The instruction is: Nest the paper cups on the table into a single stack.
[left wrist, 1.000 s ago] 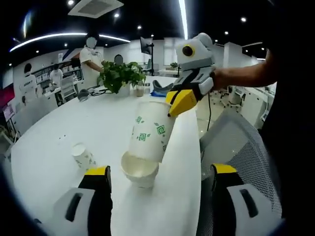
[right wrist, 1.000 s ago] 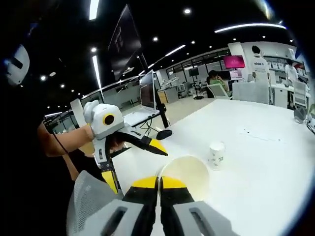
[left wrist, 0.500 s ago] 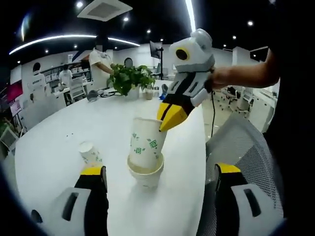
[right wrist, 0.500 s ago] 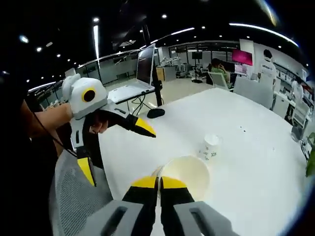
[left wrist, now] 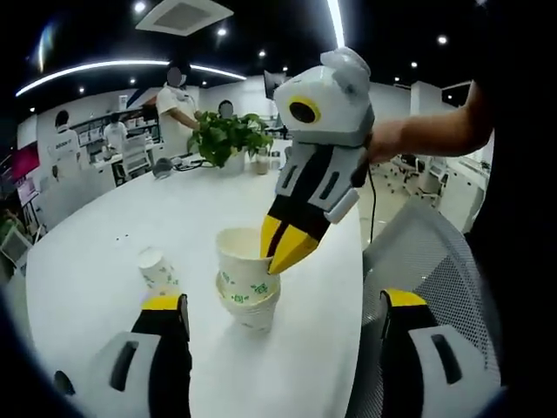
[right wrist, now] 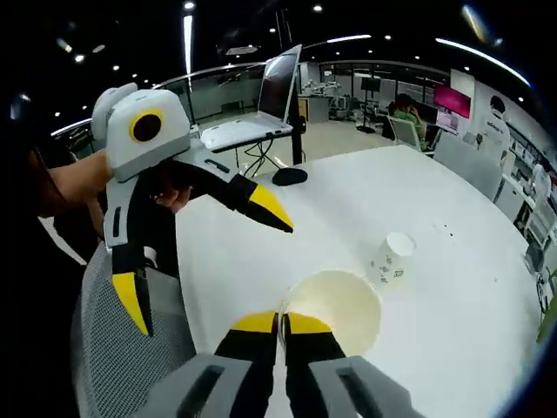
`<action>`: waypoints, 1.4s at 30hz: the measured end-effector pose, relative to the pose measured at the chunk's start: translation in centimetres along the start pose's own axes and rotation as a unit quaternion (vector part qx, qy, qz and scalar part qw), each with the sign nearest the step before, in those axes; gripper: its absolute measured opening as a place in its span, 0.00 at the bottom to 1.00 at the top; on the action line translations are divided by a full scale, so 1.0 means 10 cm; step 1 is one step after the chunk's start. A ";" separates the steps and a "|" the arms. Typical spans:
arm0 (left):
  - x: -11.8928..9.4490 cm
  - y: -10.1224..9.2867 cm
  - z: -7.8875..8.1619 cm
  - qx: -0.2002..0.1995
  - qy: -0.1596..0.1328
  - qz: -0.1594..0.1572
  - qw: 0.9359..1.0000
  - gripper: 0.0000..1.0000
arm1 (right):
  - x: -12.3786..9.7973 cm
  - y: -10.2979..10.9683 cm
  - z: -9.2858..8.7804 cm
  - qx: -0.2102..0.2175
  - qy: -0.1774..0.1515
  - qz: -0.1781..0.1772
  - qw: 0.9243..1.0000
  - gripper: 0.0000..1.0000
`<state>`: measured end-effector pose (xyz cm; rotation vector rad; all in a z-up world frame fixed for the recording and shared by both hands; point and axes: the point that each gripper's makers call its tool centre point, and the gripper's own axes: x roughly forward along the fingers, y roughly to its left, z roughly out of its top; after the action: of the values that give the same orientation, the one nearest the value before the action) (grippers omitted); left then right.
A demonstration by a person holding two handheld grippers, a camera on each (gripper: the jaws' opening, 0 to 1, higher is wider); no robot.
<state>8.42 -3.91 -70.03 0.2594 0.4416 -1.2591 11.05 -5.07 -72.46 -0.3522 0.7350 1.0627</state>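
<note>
Now right gripper [right wrist: 280, 324] jaws pinching nested cup [left wrist: 242, 268] rim, left gripper [right wrist: 204, 257] jaws spread

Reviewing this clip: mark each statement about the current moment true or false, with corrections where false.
1. The right gripper is shut on the rim of the held cup. True.
2. The held cup sits partly inside the bottom cup. True.
3. The left gripper is shut on a cup. False: its jaws are spread wide and hold nothing.
4. The loose cup is already in the stack. False: it lies on its side on the table, apart from the stack.
5. A potted plant stands at the table's far side. True.
</note>
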 end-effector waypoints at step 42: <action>-0.05 0.48 -0.01 -0.022 -0.013 0.046 0.999 0.88 | 0.18 -0.03 -0.09 0.054 -0.018 0.029 0.998 0.27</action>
<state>12.85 -2.04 -70.14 0.2238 0.4307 -1.1604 11.48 -4.51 -74.39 -0.2187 0.7706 1.0764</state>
